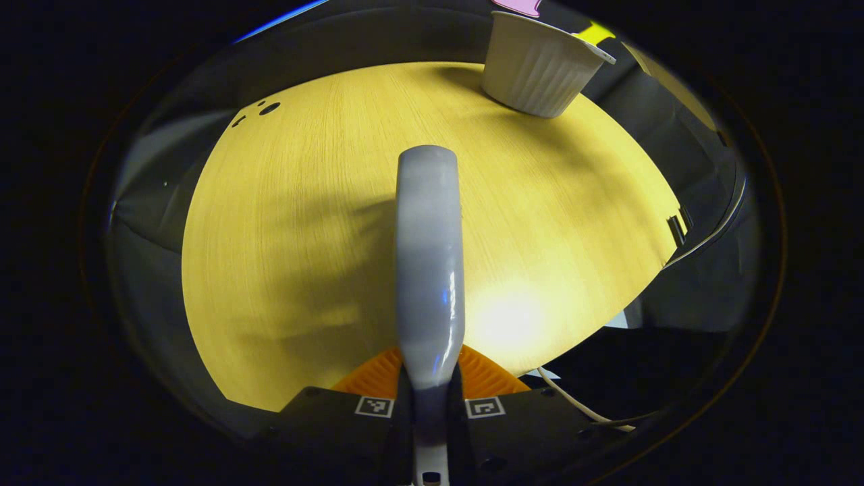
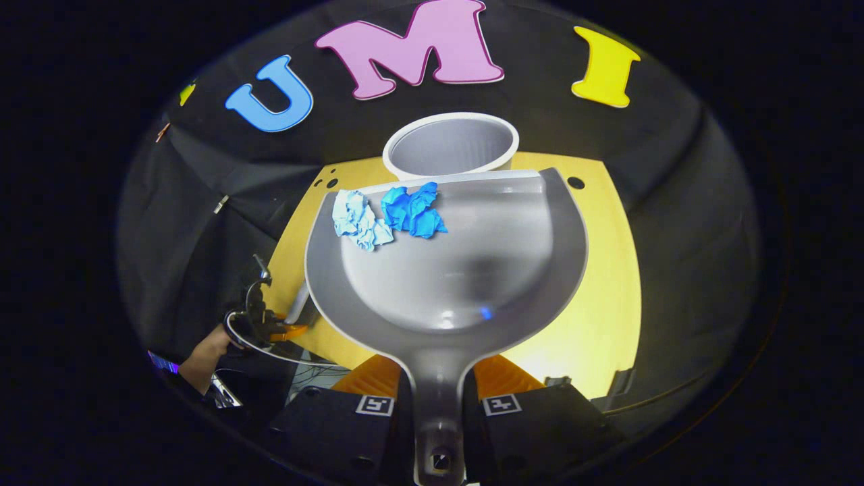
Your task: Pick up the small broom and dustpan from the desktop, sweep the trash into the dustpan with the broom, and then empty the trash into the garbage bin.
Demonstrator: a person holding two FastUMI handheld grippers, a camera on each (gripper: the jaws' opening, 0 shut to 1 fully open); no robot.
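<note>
Right tongs [image 2: 437,398] clamp dustpan [image 2: 466,270] handle; two paper wads [image 2: 388,214] near lip, bin [image 2: 451,145] beyond; uneven tilt may spill them onto worktop [image 2: 607,304]; left tongs [image 1: 430,398] grip broom [image 1: 428,256].

I see a pale yellow wood-grain desktop [image 1: 304,223] with small dark holes [image 1: 268,108] near its far edge. Black cloth [image 2: 675,223] hangs behind and around it as the booth's wall. A bright glare patch [image 1: 509,317] sits on the wood.
</note>
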